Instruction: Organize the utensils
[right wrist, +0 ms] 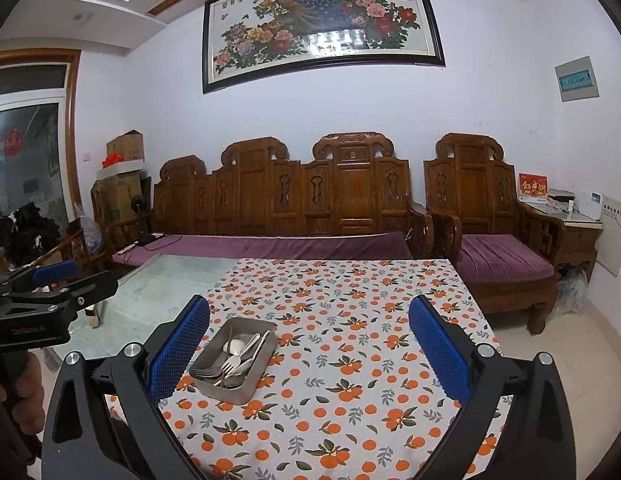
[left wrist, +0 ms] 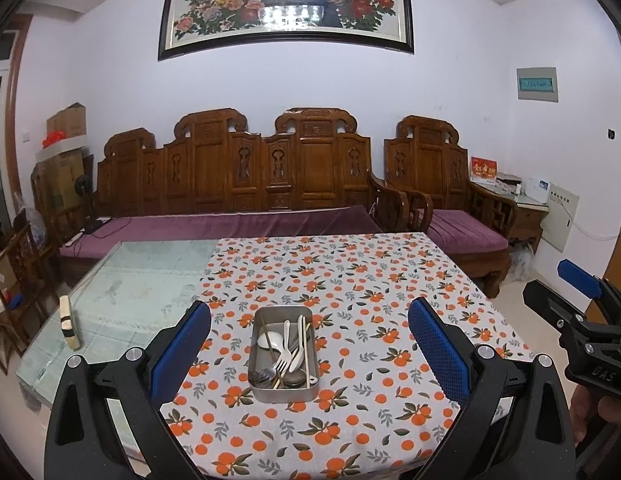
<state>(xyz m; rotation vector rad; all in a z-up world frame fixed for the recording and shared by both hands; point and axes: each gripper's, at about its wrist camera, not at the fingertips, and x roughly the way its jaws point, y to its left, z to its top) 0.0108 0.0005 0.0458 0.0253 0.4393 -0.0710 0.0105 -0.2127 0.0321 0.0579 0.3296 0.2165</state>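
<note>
A rectangular metal tray (left wrist: 259, 390) stands on the orange-patterned tablecloth (left wrist: 350, 300). It holds several utensils: forks (left wrist: 281, 361), a white spoon (left wrist: 269, 340), metal spoons and chopsticks (left wrist: 306, 346). My left gripper (left wrist: 308, 322) hovers above the near side of the tray, open, nothing between its blue pads. In the right wrist view the tray (right wrist: 220, 390) lies to the lower left, beside the left blue pad (right wrist: 178, 350). My right gripper (right wrist: 308, 320) is open and holds nothing. Each gripper shows at the edge of the other's view.
The cloth covers the right part of a glass-topped table (left wrist: 142, 280). A small cream block (left wrist: 68, 322) stands near the table's left edge. A carved wooden sofa (left wrist: 238, 184) with purple cushions and an armchair (left wrist: 450, 200) stand behind the table.
</note>
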